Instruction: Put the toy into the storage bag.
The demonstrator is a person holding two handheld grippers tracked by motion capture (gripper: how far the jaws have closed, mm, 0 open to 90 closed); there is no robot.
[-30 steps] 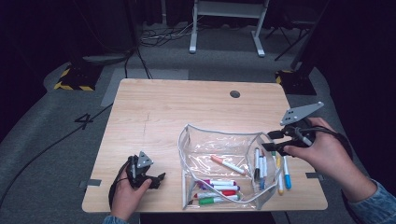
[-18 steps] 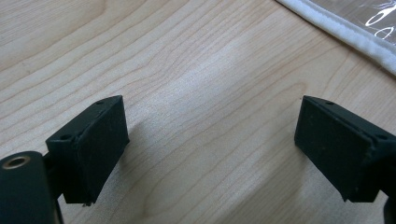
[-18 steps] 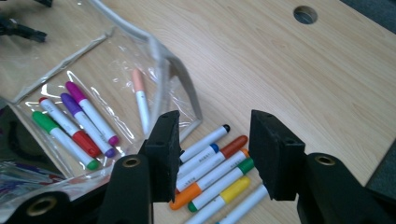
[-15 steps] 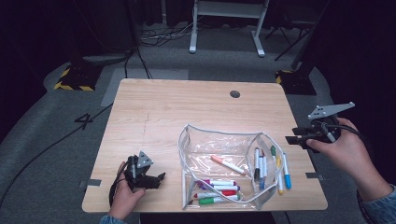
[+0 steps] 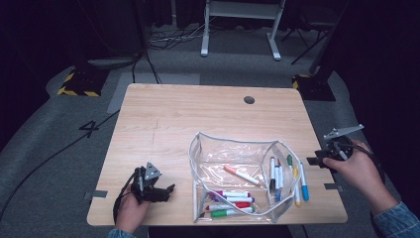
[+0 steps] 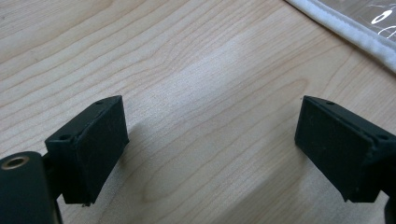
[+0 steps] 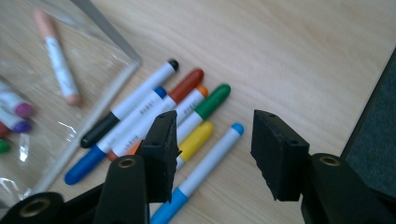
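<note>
The job in hand looks like loading loose markers (image 7: 154, 112) into the clear pouch (image 5: 233, 163). The row of markers lies on the worktop (image 5: 198, 119) just beside the pouch's right end, touching one another; more are already inside.

Handling, as a judgement: markers are light, stiff plastic w/ smooth round barrels, so they can roll or squirt out of a pinch. Best grip is across the mid-barrel, not the cap. The outermost blue-capped marker (image 7: 205, 163) has free space on one side, so it's the easy first pick. The pouch is soft, floppy film and may need steadying.

Right hand-held gripper (image 7: 212, 154) hangs released above the marker row, nothing betw. its pads; the jaws have just been opening. Left hand-held gripper (image 6: 210, 154) sits low over bare wood near the pouch's left edge, jaws spread, empty.

Hard to read: marker label text is blurred, film glare muddles the markers inside, and the right hand-held gripper's body covers the lower ends of several barrels.
</note>
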